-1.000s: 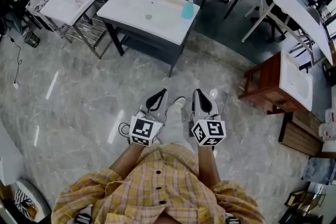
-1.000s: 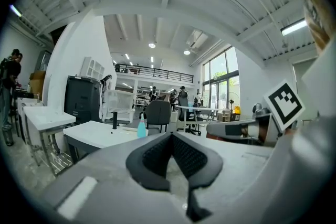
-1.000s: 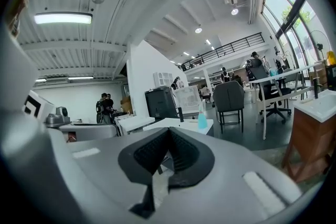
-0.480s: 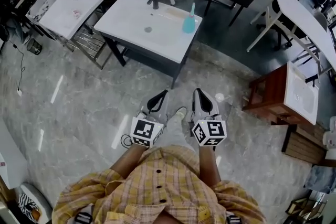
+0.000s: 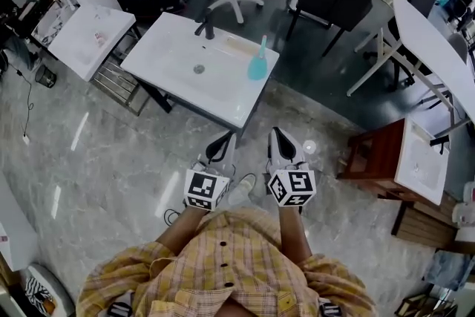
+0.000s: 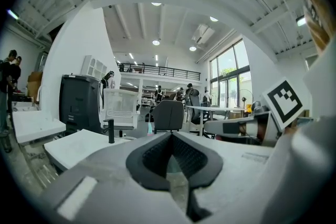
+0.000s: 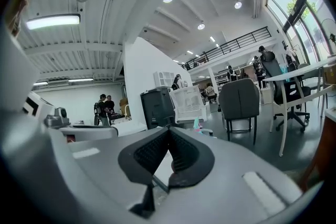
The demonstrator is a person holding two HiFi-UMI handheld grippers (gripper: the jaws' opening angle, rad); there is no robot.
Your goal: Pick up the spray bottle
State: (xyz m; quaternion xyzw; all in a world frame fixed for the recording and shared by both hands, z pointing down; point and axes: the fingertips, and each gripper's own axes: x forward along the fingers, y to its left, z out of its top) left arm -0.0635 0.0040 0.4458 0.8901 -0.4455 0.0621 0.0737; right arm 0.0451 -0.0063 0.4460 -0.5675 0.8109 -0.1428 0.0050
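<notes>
Head view: the teal spray bottle stands on the white bench right of the faucet, floor lying between it and the left hand-held gripper and right hand-held gripper, while both gripper views show jaws pressed together, empty.

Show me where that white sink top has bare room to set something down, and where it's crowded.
Free: the left end of the sink top, between the faucet and the near edge, and the near strip this side of the drain. Crowded: the right end, where the spray bottle stands beside a pale object at the back rim.
</notes>
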